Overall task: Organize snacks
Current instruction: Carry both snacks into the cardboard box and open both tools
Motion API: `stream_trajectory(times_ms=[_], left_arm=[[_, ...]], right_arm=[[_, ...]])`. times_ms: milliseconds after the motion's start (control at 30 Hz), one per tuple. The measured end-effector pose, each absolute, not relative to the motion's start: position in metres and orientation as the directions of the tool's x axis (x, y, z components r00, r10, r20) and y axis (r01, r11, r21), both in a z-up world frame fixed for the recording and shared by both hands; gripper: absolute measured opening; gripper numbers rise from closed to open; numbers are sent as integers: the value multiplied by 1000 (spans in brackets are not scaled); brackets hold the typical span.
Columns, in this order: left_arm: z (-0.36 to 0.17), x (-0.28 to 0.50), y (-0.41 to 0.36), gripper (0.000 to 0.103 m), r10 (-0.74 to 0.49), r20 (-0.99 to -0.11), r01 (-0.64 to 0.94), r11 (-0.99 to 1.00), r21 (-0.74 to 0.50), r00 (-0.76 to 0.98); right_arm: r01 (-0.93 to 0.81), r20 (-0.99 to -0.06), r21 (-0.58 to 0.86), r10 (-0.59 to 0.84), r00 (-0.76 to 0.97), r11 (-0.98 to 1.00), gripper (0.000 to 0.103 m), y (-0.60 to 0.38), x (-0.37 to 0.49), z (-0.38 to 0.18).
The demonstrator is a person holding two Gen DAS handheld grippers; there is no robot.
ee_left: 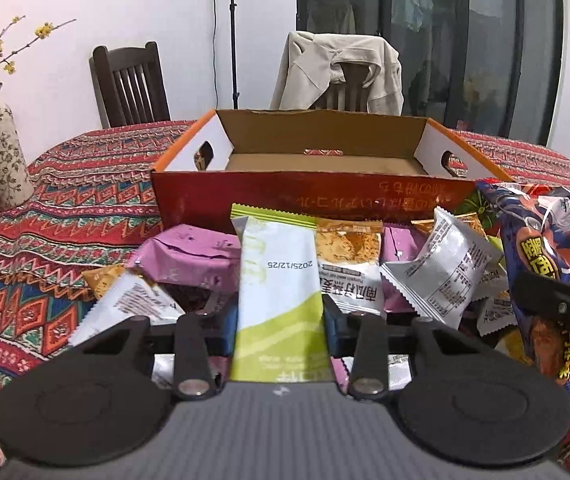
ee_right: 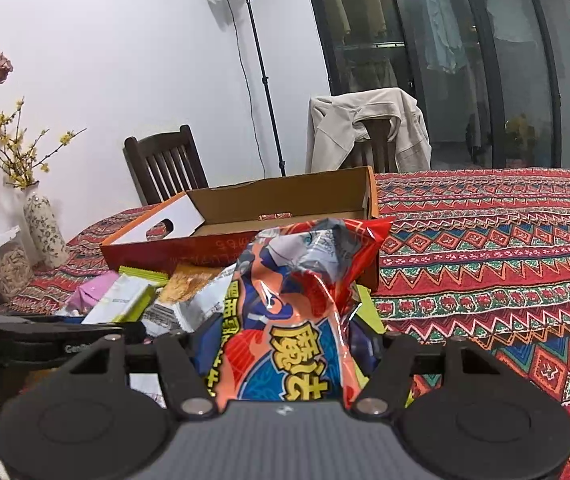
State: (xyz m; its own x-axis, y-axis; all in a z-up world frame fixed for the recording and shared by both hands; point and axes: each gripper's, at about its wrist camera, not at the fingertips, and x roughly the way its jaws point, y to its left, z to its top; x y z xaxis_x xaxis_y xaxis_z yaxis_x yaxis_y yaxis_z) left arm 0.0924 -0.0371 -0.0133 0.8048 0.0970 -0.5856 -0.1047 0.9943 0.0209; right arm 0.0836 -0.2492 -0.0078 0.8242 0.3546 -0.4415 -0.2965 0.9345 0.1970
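Gripping a white-and-green snack packet (ee_left: 281, 296), the left gripper (ee_left: 281, 332) has its jaws narrowed onto the packet's two long sides; the packet stands upright between them, printed date upside down. Right gripper (ee_right: 285, 356) clamps a crinkled red-and-blue snack bag (ee_right: 289, 312) at its lower half, jaws at medium width, bag top flaring above the fingers.

Remaining snacks lie in a loose heap (ee_left: 425, 276) on the patterned tablecloth (ee_left: 45, 248), just in front of the near wall of the cardboard box (ee_left: 325, 152): purple packets, silver-white sachets, orange-topped packets, overlapping. Box is open-topped, nothing visible on the part of its floor in view, handle cut-outs in both side walls.

Floral vase (ee_left: 1, 152) with yellow twigs stands near the table's left edge. Two chairs behind the far edge, one draped with a pale jacket (ee_left: 337, 72).
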Motion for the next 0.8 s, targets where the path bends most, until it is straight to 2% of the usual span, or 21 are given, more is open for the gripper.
stream_trajectory(times_ms=[433,800], left_arm=[[27,71,-27,40,38,-500,-63,998,-33,865],[83,105,-26,40,-5,-414,-26,997,-69,910]], right_arm=[[-308,-387,153,344,856,939,64,-247,64,19],[-318,-372,116,338,864,941,64,-236,107,71]])
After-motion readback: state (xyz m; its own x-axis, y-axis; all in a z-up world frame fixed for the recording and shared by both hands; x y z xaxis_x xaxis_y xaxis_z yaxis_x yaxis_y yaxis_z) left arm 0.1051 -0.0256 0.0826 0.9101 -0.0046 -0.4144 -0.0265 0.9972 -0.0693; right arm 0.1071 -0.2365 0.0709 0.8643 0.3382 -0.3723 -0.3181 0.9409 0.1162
